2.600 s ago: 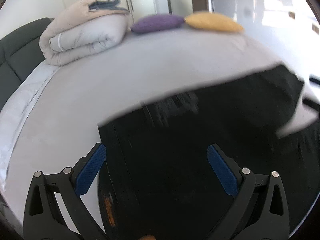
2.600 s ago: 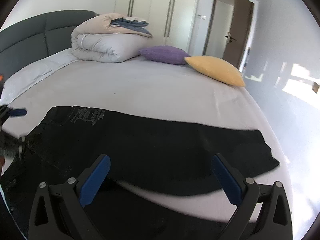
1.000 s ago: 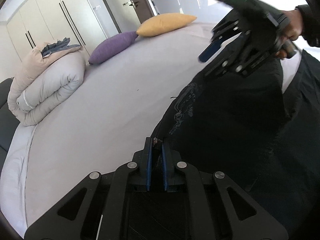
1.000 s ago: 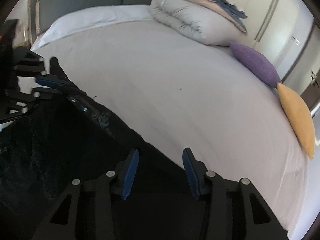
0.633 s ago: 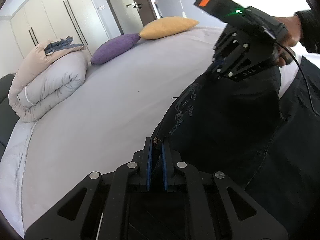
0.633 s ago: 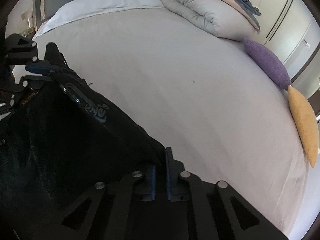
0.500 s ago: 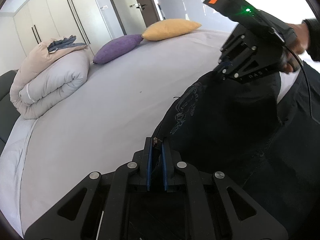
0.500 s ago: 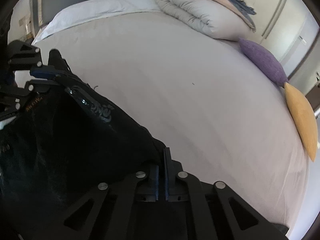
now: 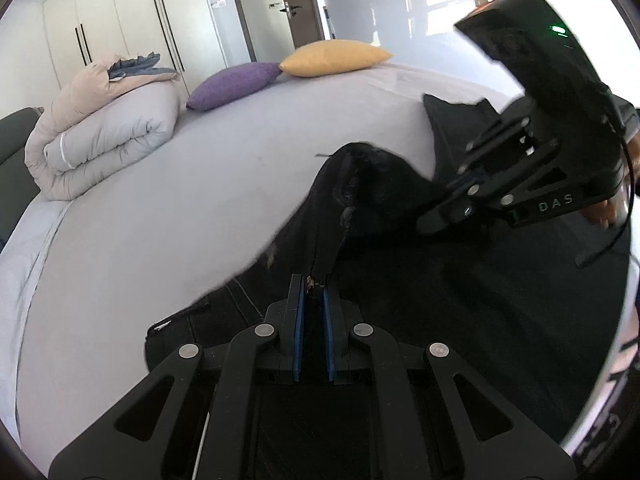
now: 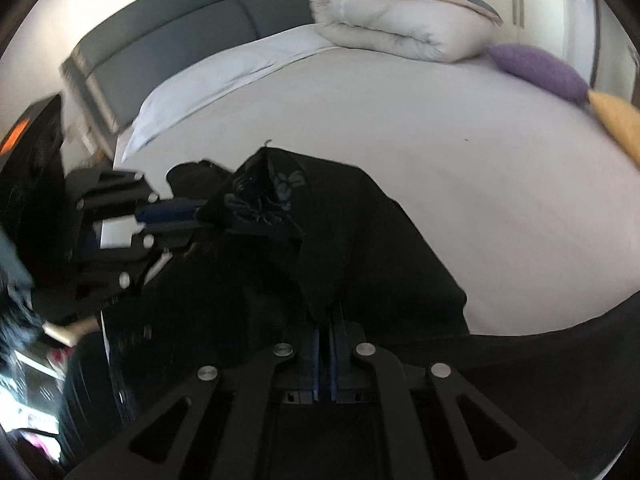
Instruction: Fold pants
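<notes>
Black pants lie on the grey bed, with one edge lifted off the sheet. My left gripper is shut on the pants' edge, the cloth rising from between its blue pads. My right gripper is also shut on the pants. In the left wrist view the right gripper shows at the right, pinching the raised fold. In the right wrist view the left gripper shows at the left, close to an embroidered patch.
A rolled beige and white duvet lies at the head of the bed by the dark headboard. A purple pillow and a yellow pillow lie along the far side. Wardrobes and a door stand behind.
Both grippers closed on the pants' edge and lifted it. The held edge has since swung across the bed, bunching between the grippers, which have come closer together.
</notes>
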Demonstrator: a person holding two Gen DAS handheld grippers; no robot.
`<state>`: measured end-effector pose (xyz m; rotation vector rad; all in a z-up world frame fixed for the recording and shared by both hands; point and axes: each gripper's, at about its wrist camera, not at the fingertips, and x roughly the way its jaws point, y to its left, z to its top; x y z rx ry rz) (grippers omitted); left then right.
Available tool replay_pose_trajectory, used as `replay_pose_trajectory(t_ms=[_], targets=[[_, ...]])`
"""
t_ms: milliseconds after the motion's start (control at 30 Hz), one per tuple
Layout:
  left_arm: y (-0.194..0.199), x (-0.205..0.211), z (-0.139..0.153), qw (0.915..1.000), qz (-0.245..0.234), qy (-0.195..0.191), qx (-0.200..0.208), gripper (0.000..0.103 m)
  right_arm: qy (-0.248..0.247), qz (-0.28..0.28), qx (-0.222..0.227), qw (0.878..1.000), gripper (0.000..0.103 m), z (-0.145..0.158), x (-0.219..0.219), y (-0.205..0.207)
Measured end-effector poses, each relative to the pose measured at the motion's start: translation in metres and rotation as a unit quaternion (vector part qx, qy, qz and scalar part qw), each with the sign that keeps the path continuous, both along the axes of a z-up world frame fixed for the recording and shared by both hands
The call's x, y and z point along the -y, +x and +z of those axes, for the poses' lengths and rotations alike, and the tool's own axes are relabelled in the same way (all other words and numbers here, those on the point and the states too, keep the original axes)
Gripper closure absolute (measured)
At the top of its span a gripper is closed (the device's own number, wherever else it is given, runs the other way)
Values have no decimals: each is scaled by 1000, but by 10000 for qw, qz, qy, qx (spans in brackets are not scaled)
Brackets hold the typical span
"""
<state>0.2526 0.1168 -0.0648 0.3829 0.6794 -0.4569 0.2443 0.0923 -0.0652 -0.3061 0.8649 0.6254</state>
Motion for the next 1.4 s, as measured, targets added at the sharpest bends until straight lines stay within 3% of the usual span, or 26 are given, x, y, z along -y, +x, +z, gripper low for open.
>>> replay_pose_trajectory(t_ms=[67, 167, 233, 333, 467, 633, 933, 1033, 1233, 1400], targets=[[-25, 0, -4, 9999, -76, 117, -20, 96, -718, 288, 463, 9959, 99, -4, -12, -30], [-61, 0, -17, 9986, -278, 457, -5, 96, -1871, 629, 1155, 9735, 99, -19, -23, -90], [-79, -1, -27, 9974, -402, 582, -128, 96, -2337, 788, 1411, 9588, 99, -31, -22, -119], [-106, -2, -41, 9948, -699, 656, -355, 96, -2905, 1117, 1712, 9348, 99, -53, -28, -164], [-126, 1, -54, 9912, -871, 883, -471, 96, -3799, 1523, 2225, 8848, 99, -93, -42, -209], [-140, 7, -56, 9861, -1167, 1085, -476, 96, -4153, 1577, 2527, 8595, 99, -106, -50, -231], [-155, 13, -71, 9773, -1475, 1415, -556, 96, -4415, 1750, 2591, 8410, 99, -129, -55, -258], [-174, 9, -78, 9752, -1553, 1468, -575, 96, -4441, 1726, 2575, 8406, 99, -126, -58, -250], [-175, 8, -79, 9764, -1521, 1405, -620, 96, -4498, 1707, 2530, 8394, 99, -133, -62, -258], [-177, 0, -78, 9784, -1454, 1412, -407, 93, -4521, 1656, 2513, 8397, 98, -142, -66, -256]])
